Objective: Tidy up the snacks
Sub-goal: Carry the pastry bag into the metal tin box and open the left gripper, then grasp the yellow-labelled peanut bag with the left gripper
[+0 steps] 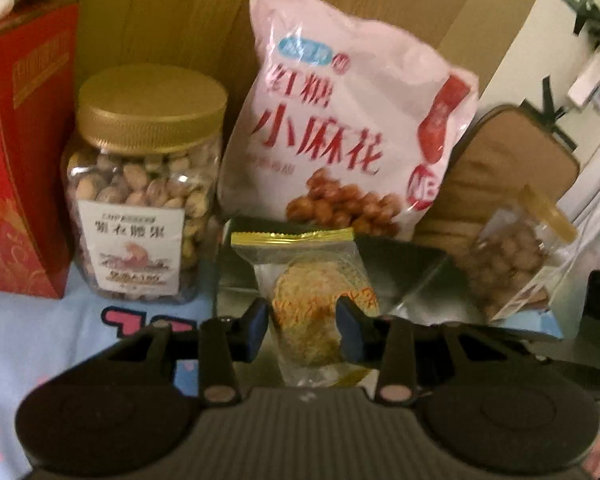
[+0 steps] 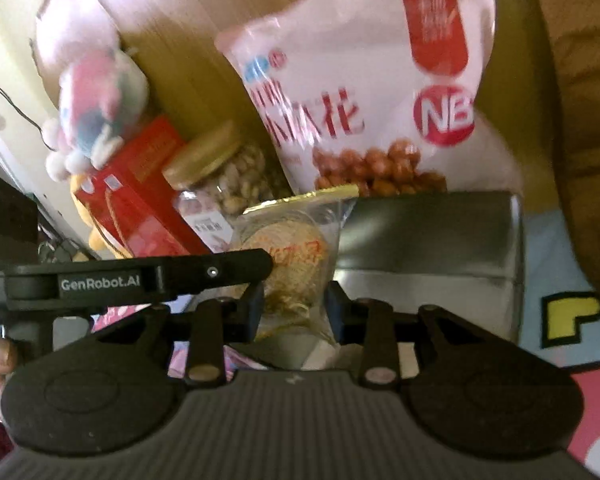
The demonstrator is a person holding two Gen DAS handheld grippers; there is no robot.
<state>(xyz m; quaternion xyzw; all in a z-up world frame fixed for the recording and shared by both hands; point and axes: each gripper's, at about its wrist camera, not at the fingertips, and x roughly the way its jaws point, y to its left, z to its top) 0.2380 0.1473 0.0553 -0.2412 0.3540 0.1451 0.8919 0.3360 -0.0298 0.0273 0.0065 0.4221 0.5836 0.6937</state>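
Observation:
A small clear packet with a gold top edge and a round floss pastry inside [image 1: 320,304] sits between the fingers of my left gripper [image 1: 303,320], which is shut on its lower half. The same packet [image 2: 292,264] also lies between the fingers of my right gripper [image 2: 294,314], which is shut on its bottom end. The left gripper's finger [image 2: 220,270] crosses the right wrist view just left of the packet. The packet hangs over a shiny metal tin [image 1: 404,276], also seen in the right wrist view [image 2: 432,232].
Behind the tin leans a pink bag of fried dough twists [image 1: 340,120]. A gold-lidded nut jar [image 1: 144,188] and a red box [image 1: 20,152] stand left. A tilted clear nut jar [image 1: 516,252] and a tan pouch [image 1: 500,168] are right. A plush toy [image 2: 96,92] sits far left.

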